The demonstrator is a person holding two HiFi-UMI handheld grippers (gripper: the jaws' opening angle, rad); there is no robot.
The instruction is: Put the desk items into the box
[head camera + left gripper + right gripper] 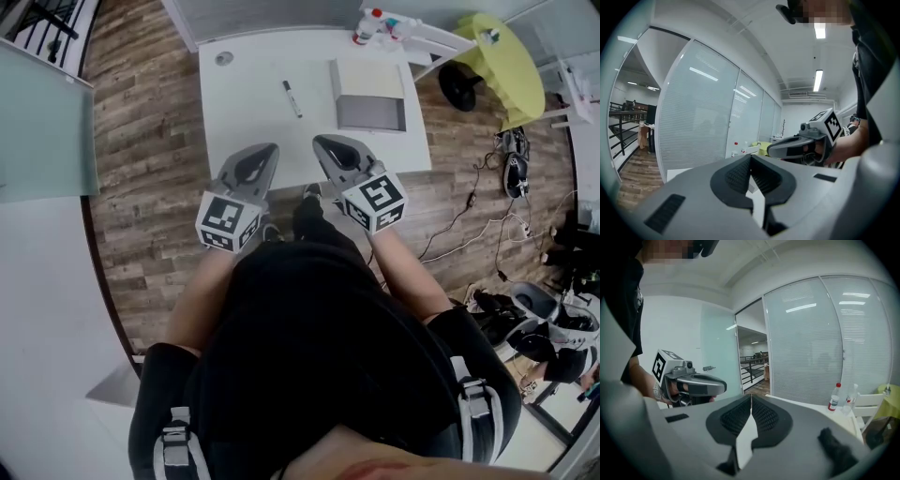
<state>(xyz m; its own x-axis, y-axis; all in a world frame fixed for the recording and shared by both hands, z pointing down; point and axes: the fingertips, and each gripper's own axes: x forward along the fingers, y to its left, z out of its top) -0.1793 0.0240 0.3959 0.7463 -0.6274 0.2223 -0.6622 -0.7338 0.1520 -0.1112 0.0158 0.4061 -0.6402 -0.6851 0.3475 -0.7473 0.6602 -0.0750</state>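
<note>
Fingers (736, 176) of the left gripper (751, 158) are pressed together at their tips, with nothing between the ribbed dark pads. The fingers (764, 417) of the right gripper (751, 398) meet the same way, and they too hold nothing. In the head view both grippers hang side by side in front of the person's body, over the near edge of the surface (244, 108). The left gripper (265, 150) and the right gripper (325, 141) both point away from the person.

A wooden floor (141, 150) surrounds the white surface on the left and right. A glass wall (703, 117) with blinds fills much of both gripper views, and each of those views also shows the other gripper held in a hand.

The box (370, 94) lies open on the far right part of the surface, pale inside with a grey near portion. A dark pen (292, 98) lies just left of the box, apart from it and well ahead of both grippers.

A clear bottle (834, 398) with a red cap stands at the far right edge of the surface, beyond the box. A small round disc (223, 58) sits near the far left corner.
</note>
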